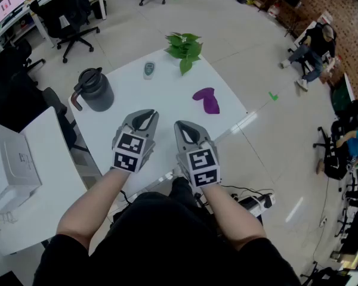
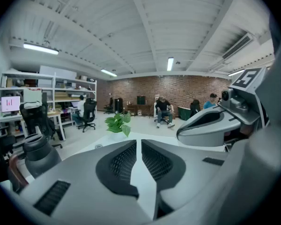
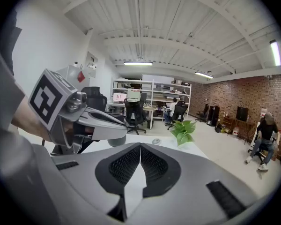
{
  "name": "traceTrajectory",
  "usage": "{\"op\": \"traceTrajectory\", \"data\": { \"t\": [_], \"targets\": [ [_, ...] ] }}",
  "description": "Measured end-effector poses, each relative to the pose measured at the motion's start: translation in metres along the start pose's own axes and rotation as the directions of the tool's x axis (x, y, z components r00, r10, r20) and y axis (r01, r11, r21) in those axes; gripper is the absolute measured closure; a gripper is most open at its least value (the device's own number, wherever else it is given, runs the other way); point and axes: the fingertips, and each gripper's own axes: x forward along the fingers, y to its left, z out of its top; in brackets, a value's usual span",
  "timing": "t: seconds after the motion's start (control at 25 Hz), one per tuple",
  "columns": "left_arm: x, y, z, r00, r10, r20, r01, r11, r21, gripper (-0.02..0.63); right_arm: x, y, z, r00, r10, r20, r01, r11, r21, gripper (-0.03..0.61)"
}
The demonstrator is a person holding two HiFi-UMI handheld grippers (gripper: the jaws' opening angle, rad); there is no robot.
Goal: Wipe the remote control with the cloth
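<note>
- Not started: my left gripper [image 1: 144,114] and right gripper [image 1: 185,127] hang clenched, empty, at the bench's [image 1: 161,97] six o'clock.
- Cloth [image 1: 206,99] lies at three, remote [image 1: 148,70] at twelve; I'd grab cloth first.

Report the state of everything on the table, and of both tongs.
left tongs: shut, empty
right tongs: shut, empty
remote control: flat on the table, untouched
cloth: crumpled on the table, not held
jug: upright
plant: upright at the table's far edge
</note>
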Motion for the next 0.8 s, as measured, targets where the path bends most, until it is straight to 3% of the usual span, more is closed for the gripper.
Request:
{"op": "traceTrajectory", "data": {
  "t": [0.2,0.36,0.48,0.8],
  "targets": [
    [0.052,0.034,-0.006,0.996,0.063,-0.056,-0.065,0.997,-0.034,0.481,0.02,-0.03,-0.021,0.999,0.018,-0.033,-0.017,0.999,0.033,0.557],
    [0.113,0.076,-0.018,0.98,0.151,-0.132,-0.162,0.984,-0.072,0.415,0.047,-0.065,-0.039,0.995,0.067,-0.071,-0.063,0.997,0.052,0.557],
    [0.164,0.11,-0.034,0.954,0.215,-0.206,-0.24,0.965,-0.103,0.362,0.07,-0.096,-0.053,0.989,0.108,-0.101,-0.103,0.993,0.058,0.557],
    [0.271,0.202,-0.097,0.865,0.32,-0.387,-0.414,0.891,-0.187,0.302,0.126,-0.151,-0.085,0.963,0.215,-0.164,-0.202,0.975,0.09,0.557]
  ]
}}
